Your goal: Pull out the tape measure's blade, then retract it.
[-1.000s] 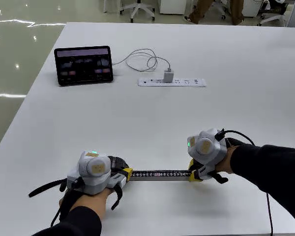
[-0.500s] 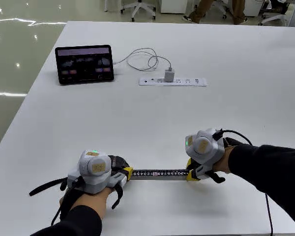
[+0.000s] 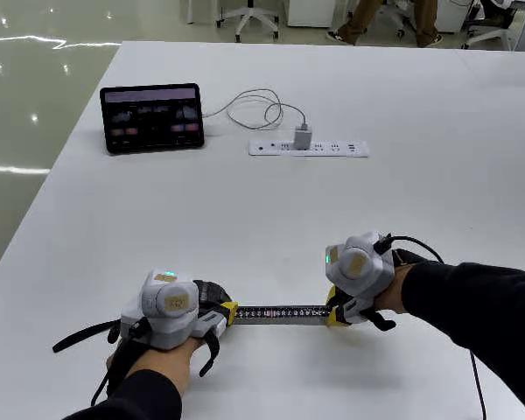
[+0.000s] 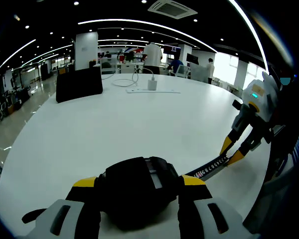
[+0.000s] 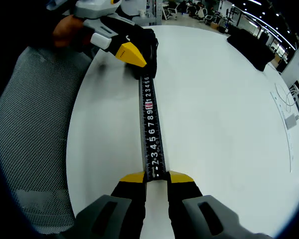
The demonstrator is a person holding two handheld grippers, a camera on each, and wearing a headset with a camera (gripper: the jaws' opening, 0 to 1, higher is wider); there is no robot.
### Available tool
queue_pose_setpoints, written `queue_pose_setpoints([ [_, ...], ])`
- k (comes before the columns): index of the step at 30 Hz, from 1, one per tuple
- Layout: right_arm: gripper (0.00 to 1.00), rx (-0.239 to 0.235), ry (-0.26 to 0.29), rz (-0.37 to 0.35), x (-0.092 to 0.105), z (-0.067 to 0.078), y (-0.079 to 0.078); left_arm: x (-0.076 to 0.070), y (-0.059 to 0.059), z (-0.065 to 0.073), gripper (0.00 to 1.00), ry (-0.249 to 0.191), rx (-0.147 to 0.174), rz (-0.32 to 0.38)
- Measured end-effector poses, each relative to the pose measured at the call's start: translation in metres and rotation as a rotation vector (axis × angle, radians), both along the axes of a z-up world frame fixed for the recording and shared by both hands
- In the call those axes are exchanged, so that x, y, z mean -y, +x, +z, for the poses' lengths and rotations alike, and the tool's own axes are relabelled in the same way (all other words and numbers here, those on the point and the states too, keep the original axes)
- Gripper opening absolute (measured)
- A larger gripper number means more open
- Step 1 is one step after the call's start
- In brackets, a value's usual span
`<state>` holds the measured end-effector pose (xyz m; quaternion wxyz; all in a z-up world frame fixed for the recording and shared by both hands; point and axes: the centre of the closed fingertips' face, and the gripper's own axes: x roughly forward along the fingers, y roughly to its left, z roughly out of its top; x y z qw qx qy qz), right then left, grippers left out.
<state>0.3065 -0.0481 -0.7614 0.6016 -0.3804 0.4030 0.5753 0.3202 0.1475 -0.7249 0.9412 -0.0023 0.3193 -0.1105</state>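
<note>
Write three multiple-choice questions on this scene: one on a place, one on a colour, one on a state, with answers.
1. In the head view, the tablet stands
A. left of the power strip
B. right of it
C. on it
2. The tape measure's case is
A. red
B. black
C. white
3. The blade is
A. fully retracted
B. drawn out, its end in the right tongs
C. loose beside the tablet
1 A: it stands apart at the strip's left. 2 B: black shows between the left tongs. 3 B: its numbers run from case to right tongs.
</note>
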Motion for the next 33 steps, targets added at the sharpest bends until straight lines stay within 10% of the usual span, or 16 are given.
queue_pose_setpoints([
  [33,0.10,-0.006,0.048,0.011,-0.024,0.001,-0.002,0.001,0.000,0.000,0.59,-0.006,0.000,-0.001],
])
